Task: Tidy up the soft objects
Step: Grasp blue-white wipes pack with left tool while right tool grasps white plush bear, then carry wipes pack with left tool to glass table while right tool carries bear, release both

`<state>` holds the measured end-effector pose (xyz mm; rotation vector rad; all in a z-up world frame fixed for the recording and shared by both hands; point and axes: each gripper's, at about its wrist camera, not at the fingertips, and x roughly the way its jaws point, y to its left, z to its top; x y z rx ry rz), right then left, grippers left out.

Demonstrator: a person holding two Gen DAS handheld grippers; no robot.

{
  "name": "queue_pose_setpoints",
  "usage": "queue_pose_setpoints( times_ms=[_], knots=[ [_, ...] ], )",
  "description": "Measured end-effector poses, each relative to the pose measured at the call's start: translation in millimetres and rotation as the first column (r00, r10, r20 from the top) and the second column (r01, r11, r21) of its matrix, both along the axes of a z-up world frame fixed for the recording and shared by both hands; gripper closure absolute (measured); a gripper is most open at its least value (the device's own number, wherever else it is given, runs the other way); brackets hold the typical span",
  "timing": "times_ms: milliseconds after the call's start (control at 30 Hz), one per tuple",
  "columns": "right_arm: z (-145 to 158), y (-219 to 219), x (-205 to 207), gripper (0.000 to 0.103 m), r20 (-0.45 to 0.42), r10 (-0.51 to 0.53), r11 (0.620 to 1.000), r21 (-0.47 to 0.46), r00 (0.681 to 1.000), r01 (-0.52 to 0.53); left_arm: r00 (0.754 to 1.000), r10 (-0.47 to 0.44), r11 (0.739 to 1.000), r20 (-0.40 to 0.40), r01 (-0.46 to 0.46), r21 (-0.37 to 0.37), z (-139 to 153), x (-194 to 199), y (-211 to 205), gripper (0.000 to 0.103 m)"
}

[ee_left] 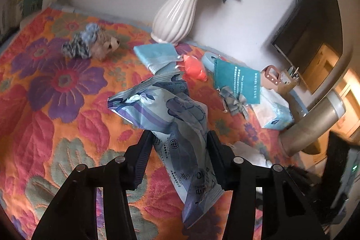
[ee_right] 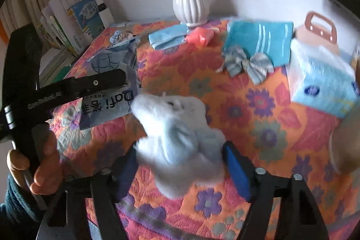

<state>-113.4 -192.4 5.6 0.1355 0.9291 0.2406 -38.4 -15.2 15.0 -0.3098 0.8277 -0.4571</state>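
Note:
My left gripper (ee_left: 180, 136) is shut on a crinkled blue and purple plastic packet (ee_left: 162, 105), holding it slanted above the floral cloth (ee_left: 56, 93). In the right wrist view this packet (ee_right: 108, 105) shows at the left, under that gripper's black bar, with a person's hand (ee_right: 42, 163) on the handle. My right gripper (ee_right: 180, 154) has a blurred pale blue plush toy (ee_right: 173, 127) filling the gap, touching both fingers. A grey plush with blue striped cloth (ee_left: 94, 44) lies at the far left.
A white vase (ee_left: 177, 12) with blue flowers stands at the back wall. In front of it lie a light blue cloth (ee_left: 155, 53), an orange-red soft item (ee_left: 193, 66), a teal towel (ee_left: 238, 82) and a striped bow (ee_left: 234, 102). A tissue pack (ee_left: 274, 114) and a metal tumbler (ee_left: 312, 125) stand at the right. Books (ee_right: 74, 15) stand at the left.

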Motion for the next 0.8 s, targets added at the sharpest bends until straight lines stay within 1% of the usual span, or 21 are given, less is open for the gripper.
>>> queue_pose_setpoints(
  times_ms=[67,133,200,267,333,367,400,433,467,567,600,700,800],
  knots=[
    [-5.1,-1.3,-0.1,0.030,-0.007,0.002,1.000,0.020,1.000,-0.002,1.000,-0.007,0.999,-0.003,0.007,-0.042,-1.2,1.7,5.3,0.057],
    [-5.5,-1.9,2.9,0.030,0.001,-0.002,1.000,0.027,1.000,0.002,1.000,-0.016,0.997,-0.026,0.014,-0.072,-5.2,4.7,7.8,0.057],
    [-5.5,-2.5,9.0,0.028,-0.009,-0.004,0.998,0.057,1.000,0.005,0.999,-0.015,0.997,-0.032,0.013,-0.074,-6.4,5.2,7.4,0.057],
    [-6.4,-3.4,14.5,0.026,-0.018,-0.007,0.996,0.090,1.000,0.009,1.000,-0.018,0.998,-0.018,0.017,-0.066,-4.9,3.2,6.0,0.056],
    [-7.0,-3.6,14.6,0.026,-0.012,-0.015,0.994,0.105,1.000,0.016,1.000,-0.020,0.999,-0.011,0.019,-0.049,-4.2,2.3,3.4,0.056],
    [-7.3,-4.2,12.9,0.032,-0.006,-0.028,0.994,0.103,1.000,0.028,1.000,-0.021,0.999,-0.012,0.020,-0.043,-4.4,2.4,2.4,0.056],
    [-7.4,-5.4,10.3,0.045,0.002,-0.049,0.994,0.095,0.999,0.048,1.000,-0.021,0.999,-0.013,0.021,-0.039,-4.7,2.7,1.5,0.056],
    [-7.8,-6.9,7.4,0.050,0.005,-0.065,0.994,0.088,0.998,0.064,1.000,-0.022,0.999,-0.013,0.022,-0.033,-4.9,2.8,0.6,0.056],
    [-7.6,-9.4,4.7,0.064,0.008,-0.072,0.993,0.091,0.997,0.070,1.000,-0.022,0.999,-0.012,0.021,-0.027,-4.6,2.6,-0.1,0.056],
    [-3.2,-21.2,-5.1,0.065,0.011,-0.106,0.982,0.156,0.994,0.103,1.000,-0.013,1.000,-0.003,0.013,0.013,-2.4,0.9,-3.3,0.056],
    [0.3,-24.9,-9.9,0.065,0.018,-0.120,0.980,0.164,0.993,0.115,1.000,-0.013,0.999,0.005,0.013,0.032,-0.9,-0.7,-6.0,0.056],
    [14.7,-33.4,-26.0,0.065,0.056,-0.154,0.978,0.151,0.987,0.144,0.999,-0.021,0.997,0.032,0.019,0.070,6.4,-8.7,-14.6,0.056],
    [30.7,-45.3,-45.9,0.065,0.090,-0.185,0.973,0.157,0.979,0.169,0.998,-0.057,0.998,0.033,0.055,0.032,14.4,-20.2,-23.4,0.056]
  ],
)
